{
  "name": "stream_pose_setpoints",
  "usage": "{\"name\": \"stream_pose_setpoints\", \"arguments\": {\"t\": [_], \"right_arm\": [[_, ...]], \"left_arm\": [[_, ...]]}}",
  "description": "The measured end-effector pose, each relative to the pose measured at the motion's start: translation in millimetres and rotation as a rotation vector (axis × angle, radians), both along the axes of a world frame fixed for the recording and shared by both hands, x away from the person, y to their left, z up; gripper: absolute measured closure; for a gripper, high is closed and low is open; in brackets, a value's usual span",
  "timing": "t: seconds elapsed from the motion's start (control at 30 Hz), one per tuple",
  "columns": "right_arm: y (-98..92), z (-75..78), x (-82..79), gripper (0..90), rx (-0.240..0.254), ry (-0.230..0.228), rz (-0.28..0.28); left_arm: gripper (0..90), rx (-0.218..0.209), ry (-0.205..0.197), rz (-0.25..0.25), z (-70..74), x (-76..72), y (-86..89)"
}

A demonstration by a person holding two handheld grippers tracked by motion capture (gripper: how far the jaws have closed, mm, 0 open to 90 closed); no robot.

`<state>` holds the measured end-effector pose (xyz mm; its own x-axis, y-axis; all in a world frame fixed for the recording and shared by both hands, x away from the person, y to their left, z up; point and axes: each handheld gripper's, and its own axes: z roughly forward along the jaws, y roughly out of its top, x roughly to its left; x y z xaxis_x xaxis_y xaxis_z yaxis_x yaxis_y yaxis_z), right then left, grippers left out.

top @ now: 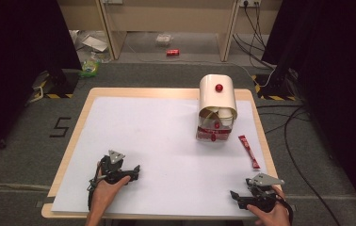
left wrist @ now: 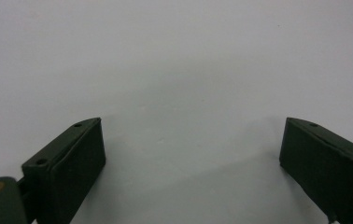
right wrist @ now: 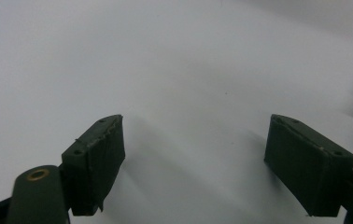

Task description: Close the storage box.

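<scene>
A cream, round-topped container point(top: 218, 95) with a red knob stands at the back right of the white sheet point(top: 157, 141). At its open front sits a red-and-white cup point(top: 213, 131), with a paper cup tucked in above it. To the cup's right, a red stick sachet point(top: 248, 151) lies flat. My left gripper point(top: 134, 172) rests near the front left, jaws pointing right; in the left gripper view point(left wrist: 191, 140) it is open over bare sheet. At the front right corner my right gripper point(top: 236, 197) points left; in the right gripper view point(right wrist: 195, 135) it is open with nothing between the jaws.
The wooden table edge point(top: 261, 127) runs close to the sachet on the right. Cables point(top: 289, 141) trail on the floor to the right. A red can point(top: 173, 52) and litter lie on the floor beyond the table.
</scene>
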<state>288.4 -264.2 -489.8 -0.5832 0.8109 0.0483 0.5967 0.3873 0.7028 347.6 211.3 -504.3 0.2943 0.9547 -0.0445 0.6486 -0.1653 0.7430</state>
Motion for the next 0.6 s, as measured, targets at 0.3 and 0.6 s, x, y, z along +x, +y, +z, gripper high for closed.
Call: {"name": "stream_pose_setpoints", "arguments": {"t": [0.3, 0.6], "right_arm": [[2.5, -1.8, -1.9, 19.0, -0.033, -0.021, 0.020], [2.6, -2.1, -1.9, 19.0, -0.039, -0.026, 0.024]], "left_arm": [[6.3, 0.001, 0.000, -0.001, 0.0, 0.0, 0.0], [6.3, 0.001, 0.000, -0.001, 0.0, 0.0, -0.1]]}}
